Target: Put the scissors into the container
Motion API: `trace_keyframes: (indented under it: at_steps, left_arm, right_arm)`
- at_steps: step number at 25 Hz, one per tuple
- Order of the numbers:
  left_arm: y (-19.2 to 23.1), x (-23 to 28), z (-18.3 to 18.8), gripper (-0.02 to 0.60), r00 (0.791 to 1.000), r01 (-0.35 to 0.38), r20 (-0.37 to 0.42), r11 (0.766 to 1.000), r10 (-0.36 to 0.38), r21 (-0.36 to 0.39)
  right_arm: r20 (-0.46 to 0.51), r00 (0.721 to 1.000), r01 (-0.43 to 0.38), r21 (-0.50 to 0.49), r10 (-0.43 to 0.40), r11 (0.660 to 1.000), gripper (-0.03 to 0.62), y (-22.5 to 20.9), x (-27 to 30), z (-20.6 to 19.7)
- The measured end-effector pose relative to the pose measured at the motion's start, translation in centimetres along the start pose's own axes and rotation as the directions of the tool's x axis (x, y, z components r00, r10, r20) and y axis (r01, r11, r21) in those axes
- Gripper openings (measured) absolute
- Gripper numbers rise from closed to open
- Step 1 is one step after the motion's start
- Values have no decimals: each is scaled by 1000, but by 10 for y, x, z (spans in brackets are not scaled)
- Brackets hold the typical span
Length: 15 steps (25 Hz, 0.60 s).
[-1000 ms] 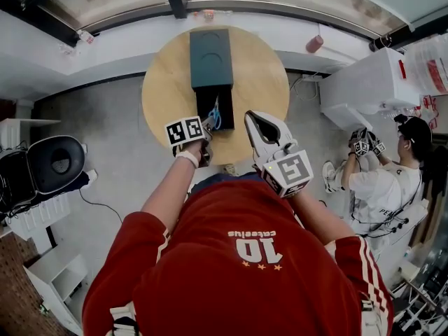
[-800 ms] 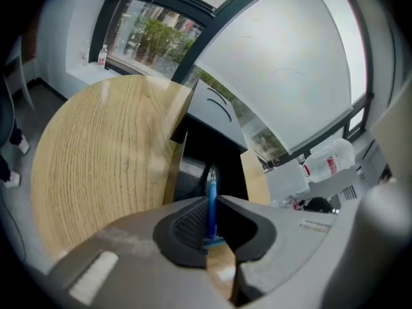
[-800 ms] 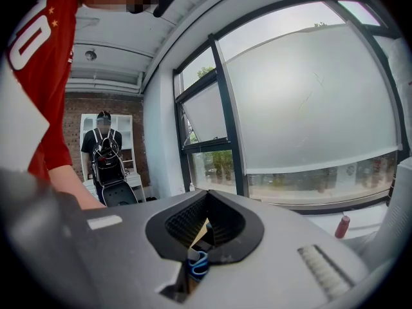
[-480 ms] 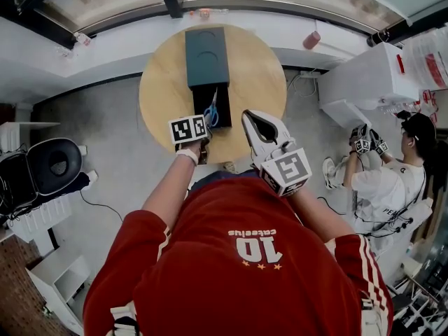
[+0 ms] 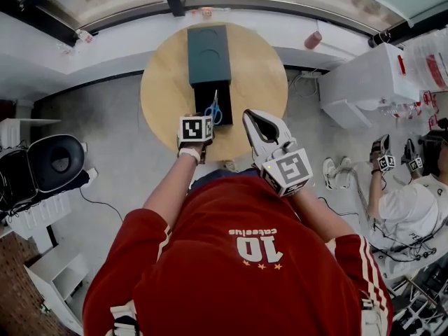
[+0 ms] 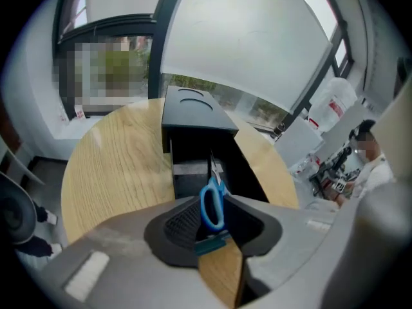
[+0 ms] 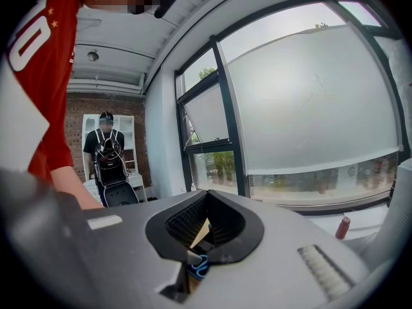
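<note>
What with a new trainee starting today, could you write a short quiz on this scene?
1. Multiple choice: where are the scissors? A. on the floor; B. in the open black tray of the container; C. on the windowsill.
2. True or false: the table is round and wooden.
3. Short answer: which gripper has the scissors' blue handle between its fingers?
Key: 1 B. 2 true. 3 the left gripper; its fingers are opening, with the handle between them.
</note>
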<state>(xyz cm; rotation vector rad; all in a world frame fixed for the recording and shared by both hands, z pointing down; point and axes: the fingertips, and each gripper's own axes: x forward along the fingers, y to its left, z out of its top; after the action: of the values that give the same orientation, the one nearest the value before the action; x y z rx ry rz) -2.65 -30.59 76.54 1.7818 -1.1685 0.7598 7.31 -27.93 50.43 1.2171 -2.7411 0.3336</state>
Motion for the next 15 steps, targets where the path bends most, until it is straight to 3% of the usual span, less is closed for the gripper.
trace_keyframes:
  at_steps: [7,15]
  left_arm:
    - [-1,0,-1,124,997,-57,49,992,52,114]
    - [-9,-38,21,114,973,-43,232,987,7,152]
  right_arm:
    - [1,1000,7,-1,-7,1000,-6,0,-3,-1]
    - [6,1000,27,0,-27,1000,-8,1,-9,5]
